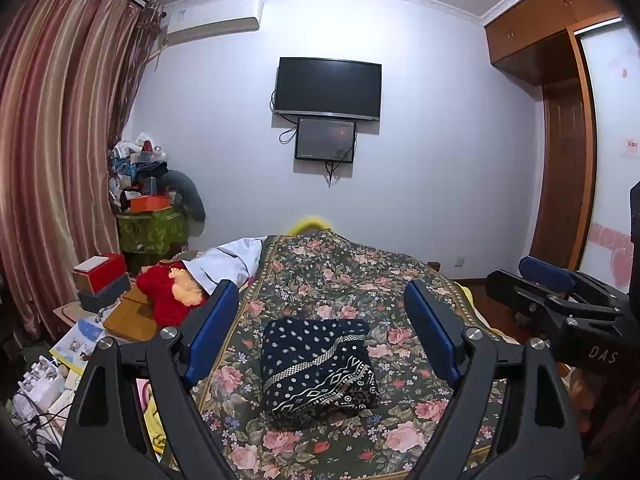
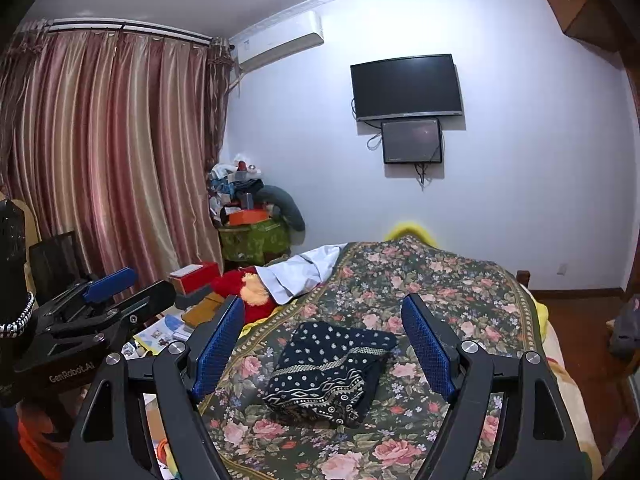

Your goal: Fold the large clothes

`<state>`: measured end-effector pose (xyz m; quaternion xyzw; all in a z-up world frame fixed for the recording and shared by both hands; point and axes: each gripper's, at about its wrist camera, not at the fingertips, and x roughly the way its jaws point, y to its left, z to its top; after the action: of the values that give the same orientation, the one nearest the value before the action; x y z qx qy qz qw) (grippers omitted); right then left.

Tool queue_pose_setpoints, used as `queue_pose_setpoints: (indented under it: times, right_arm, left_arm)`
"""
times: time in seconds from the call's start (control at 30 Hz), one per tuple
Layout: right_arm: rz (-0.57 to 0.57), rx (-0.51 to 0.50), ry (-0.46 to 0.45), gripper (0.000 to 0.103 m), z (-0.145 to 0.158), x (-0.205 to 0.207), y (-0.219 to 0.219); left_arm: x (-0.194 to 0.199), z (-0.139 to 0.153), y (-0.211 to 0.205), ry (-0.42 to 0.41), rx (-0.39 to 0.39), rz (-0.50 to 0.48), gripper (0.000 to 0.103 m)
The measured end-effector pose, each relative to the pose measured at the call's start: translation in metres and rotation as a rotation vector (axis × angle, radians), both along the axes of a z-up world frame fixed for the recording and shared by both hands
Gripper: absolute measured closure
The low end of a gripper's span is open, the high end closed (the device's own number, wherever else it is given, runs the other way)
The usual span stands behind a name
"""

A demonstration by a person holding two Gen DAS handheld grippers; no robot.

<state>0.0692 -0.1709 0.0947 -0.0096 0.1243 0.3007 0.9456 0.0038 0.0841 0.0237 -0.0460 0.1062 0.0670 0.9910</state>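
Left gripper (image 1: 324,328) spread wide, blue ribbed pads apart, nothing between them and nothing touched; it hangs above the near part of the bed, aimed slightly down. Right gripper (image 2: 323,330) likewise spread wide and empty, just beside the left one; each shows at the edge of the other's view. Folded garment (image 1: 318,370) lies on the floral bedspread (image 1: 360,276), framed between the pads in both views but well below and beyond them, untouched. Garment is a compact, thick, roughly rectangular bundle: dark navy cloth, white dots, a pale geometric border band running diagonally and along the near edge; right side shows stacked fold layers, slightly uneven. Bedspread is dark green with pink roses and a patterned border strip, lying smooth, with bare cloth on every side of the bundle. Left edge of bed crowded: a red plush toy (image 1: 168,292), a white cloth (image 1: 228,260), boxes (image 1: 102,280) and papers lower down. Right edge drops to wooden floor (image 2: 580,316), open there. Far end of bed stops short of a pale wall carrying a black television (image 1: 328,88) with a smaller screen (image 1: 325,140) under it. Striped satin curtain (image 1: 52,140) hangs far left, a wooden wardrobe (image 1: 560,160) far right
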Motion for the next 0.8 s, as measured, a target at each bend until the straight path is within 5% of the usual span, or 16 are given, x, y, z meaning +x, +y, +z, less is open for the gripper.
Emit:
queue_pose_setpoints:
  times: [0.8]
  right_arm:
    - [0.000, -0.010, 0.035, 0.023, -0.0094, 0.0100, 0.0026]
  left_arm:
    - [0.0088, -0.0099, 0.0084, 0.039, -0.026, 0.006, 0.018]
